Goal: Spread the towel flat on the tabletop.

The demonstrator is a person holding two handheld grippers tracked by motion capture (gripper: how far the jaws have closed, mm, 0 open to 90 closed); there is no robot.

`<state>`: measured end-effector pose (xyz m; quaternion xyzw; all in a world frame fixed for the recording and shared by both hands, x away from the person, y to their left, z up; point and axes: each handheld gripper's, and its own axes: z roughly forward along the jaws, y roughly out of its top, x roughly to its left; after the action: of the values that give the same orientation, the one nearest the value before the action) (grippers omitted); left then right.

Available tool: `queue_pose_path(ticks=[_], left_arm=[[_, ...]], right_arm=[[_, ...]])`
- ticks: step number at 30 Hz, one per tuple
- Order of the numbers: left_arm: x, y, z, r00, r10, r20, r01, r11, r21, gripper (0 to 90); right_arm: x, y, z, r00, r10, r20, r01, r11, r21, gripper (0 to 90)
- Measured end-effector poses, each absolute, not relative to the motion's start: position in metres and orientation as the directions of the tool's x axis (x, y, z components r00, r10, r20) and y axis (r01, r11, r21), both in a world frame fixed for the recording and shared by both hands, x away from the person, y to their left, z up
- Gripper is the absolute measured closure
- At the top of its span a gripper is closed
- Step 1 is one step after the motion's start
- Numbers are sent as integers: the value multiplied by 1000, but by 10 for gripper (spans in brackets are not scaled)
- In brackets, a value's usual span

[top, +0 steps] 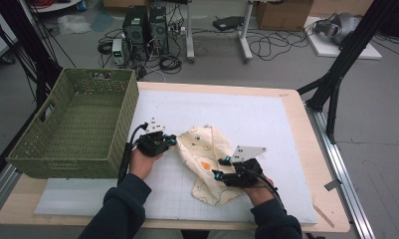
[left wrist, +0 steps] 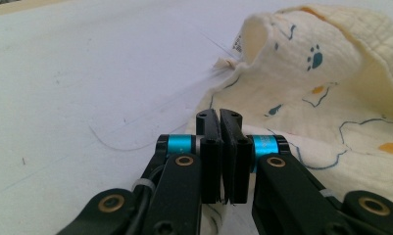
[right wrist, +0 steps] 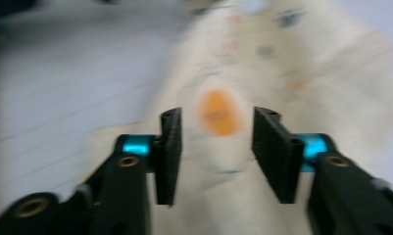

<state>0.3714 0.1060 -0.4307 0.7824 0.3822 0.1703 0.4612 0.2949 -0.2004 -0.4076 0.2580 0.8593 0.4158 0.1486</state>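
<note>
The cream printed cloth [top: 207, 162] lies crumpled mid-counter [top: 266, 114] on the white gridded mat, right of the green wicker basket [top: 72, 124], which stands open at the counter's left edge, a likely home for the cloth once it is folded.

The left gripper [top: 171, 140] sits at the cloth's left corner. In the left gripper view its jaws are clenched together, with the cloth [left wrist: 321, 98] lying just beyond and to the side of them; whether a thin hem is pinched between the pads I cannot tell. My read: that hand is low at the corner to anchor it while the other hand works.

Over to the right gripper [top: 220, 168], hovering over the cloth's near right part. The right gripper view is blurred, but the jaws clearly stand apart, released, with the orange patch [right wrist: 218, 112] framed in the gap and no pad pressing fabric. It looks lined up to pick a new hold, probably to straighten or fold this side.
</note>
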Motion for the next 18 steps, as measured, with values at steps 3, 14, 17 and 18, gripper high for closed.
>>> queue_pose_path(ticks=[3,14,17,18], left_arm=[[372,106,-431,650,754,-89,442,-281,852,865],[370,100,-433,673,735,-77,442,-316,840,865],[368,97,-434,680,730,-61,437,-337,834,867],[368,97,-435,683,728,-61,433,-336,836,867]], right_arm=[[310,-187,-414,-741,654,-153,348,568,746,442],[334,-200,-433,-651,705,-282,466,664,585,860],[331,-216,-429,-611,739,-283,497,637,589,860],[331,-220,-428,-605,744,-282,502,632,590,860]])
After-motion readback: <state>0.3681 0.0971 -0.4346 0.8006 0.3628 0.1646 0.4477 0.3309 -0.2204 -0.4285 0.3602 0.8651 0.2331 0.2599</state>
